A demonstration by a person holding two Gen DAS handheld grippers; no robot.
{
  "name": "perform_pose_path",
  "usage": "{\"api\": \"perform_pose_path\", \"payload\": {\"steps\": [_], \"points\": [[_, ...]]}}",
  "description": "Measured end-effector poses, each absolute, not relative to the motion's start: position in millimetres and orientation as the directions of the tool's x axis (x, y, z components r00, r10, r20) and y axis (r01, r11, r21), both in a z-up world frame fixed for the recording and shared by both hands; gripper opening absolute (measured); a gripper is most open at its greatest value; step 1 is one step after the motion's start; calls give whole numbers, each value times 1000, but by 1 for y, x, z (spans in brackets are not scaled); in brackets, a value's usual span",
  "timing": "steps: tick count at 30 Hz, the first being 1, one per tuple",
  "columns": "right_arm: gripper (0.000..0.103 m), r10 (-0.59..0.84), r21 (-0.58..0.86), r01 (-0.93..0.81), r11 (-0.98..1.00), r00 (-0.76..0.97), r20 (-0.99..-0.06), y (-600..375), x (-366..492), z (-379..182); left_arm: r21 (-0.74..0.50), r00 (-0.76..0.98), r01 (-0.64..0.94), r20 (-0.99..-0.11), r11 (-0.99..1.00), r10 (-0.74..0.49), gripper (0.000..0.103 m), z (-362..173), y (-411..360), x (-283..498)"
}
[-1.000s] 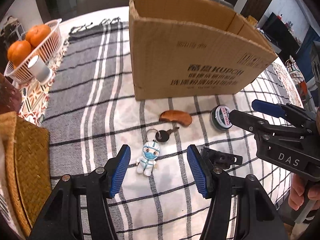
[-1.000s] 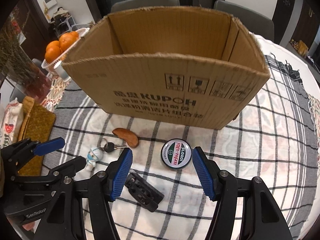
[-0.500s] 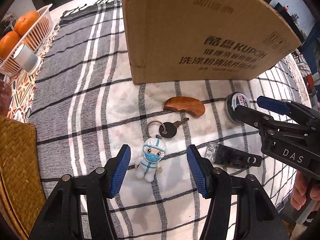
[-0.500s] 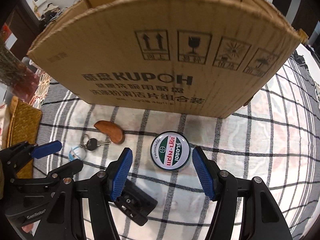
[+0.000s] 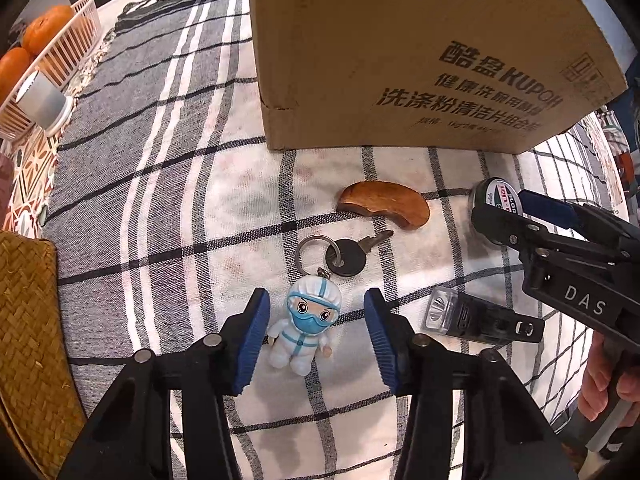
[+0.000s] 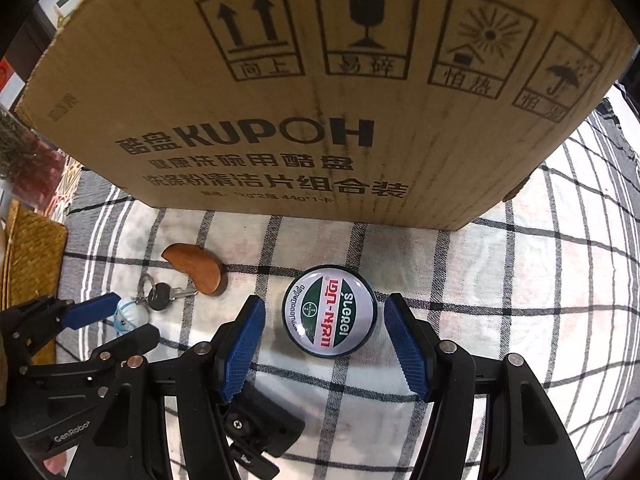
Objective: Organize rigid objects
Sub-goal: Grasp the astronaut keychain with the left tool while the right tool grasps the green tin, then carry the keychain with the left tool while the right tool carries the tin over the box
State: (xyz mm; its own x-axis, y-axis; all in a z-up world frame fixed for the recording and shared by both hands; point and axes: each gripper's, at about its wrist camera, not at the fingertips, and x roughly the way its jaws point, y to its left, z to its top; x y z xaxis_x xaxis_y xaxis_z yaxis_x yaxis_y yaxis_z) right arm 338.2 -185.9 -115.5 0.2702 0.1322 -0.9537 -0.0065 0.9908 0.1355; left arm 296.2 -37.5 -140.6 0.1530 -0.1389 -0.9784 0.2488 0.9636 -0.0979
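We see tall brown cardboard box (image 6: 304, 92) filling far side, its bottom edge on grey-and-white checked cloth (image 5: 168, 184); bare cloth strip lies between box and small items. Right gripper (image 6: 325, 346) spread wide, round green-rimmed tin (image 6: 329, 317) between pads, untouched. Left gripper (image 5: 316, 338) released, flanking white-and-blue doll keychain (image 5: 305, 330), gaps both sides. Only left view shows white basket of oranges (image 5: 48, 60), clear-ended black torch (image 5: 482, 317); curved brown wooden piece (image 5: 386, 208) just beyond key.
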Motion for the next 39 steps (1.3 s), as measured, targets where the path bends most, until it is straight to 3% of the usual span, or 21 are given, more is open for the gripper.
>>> {"api": "perform_pose_path", "payload": {"steps": [8, 18, 39], "points": [[53, 129, 136, 8, 991, 262, -956, -183, 344, -122, -85, 177, 251, -975, 964, -132, 27, -142, -35, 296], [53, 134, 142, 9, 990, 281, -950, -186, 330, -113, -89, 223, 252, -964, 964, -148, 27, -135, -38, 292], [53, 146, 134, -60, 989, 449, -881, -187, 303, -39, -101, 427, 245, -882, 964, -201, 27, -62, -40, 271]]}}
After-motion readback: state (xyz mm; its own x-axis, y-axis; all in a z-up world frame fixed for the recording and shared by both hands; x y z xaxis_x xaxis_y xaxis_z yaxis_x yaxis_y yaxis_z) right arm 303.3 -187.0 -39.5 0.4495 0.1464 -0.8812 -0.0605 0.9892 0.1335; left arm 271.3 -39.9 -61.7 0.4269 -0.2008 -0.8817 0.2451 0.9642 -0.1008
